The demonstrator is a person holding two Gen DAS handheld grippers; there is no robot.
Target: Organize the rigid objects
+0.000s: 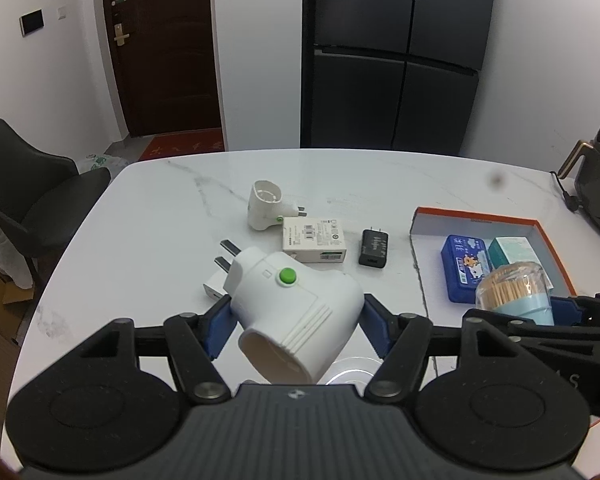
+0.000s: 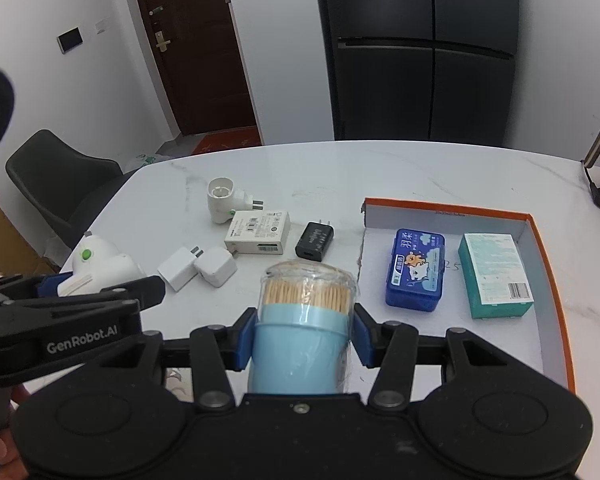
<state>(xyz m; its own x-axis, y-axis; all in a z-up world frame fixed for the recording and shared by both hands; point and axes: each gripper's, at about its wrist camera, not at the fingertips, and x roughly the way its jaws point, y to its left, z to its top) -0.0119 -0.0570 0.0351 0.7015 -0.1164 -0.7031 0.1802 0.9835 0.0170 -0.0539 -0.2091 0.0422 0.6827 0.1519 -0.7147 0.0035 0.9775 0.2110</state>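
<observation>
My left gripper point(image 1: 294, 326) is shut on a white plug adapter with a green button point(image 1: 296, 312), held above the marble table point(image 1: 160, 208); it also shows in the right wrist view point(image 2: 100, 266). My right gripper point(image 2: 301, 336) is shut on a blue toothpick jar point(image 2: 303, 320), held left of the orange-rimmed box lid point(image 2: 547, 280); the jar also shows in the left wrist view point(image 1: 513, 290). The lid holds a blue box point(image 2: 415, 268) and a teal box point(image 2: 495, 274).
On the table lie a second white adapter point(image 2: 224, 200), a white labelled box point(image 2: 260, 232), a black charger point(image 2: 315, 241) and two white chargers point(image 2: 198, 268). A dark chair point(image 1: 24, 184) stands at the left, an appliance point(image 1: 599, 168) at the far right.
</observation>
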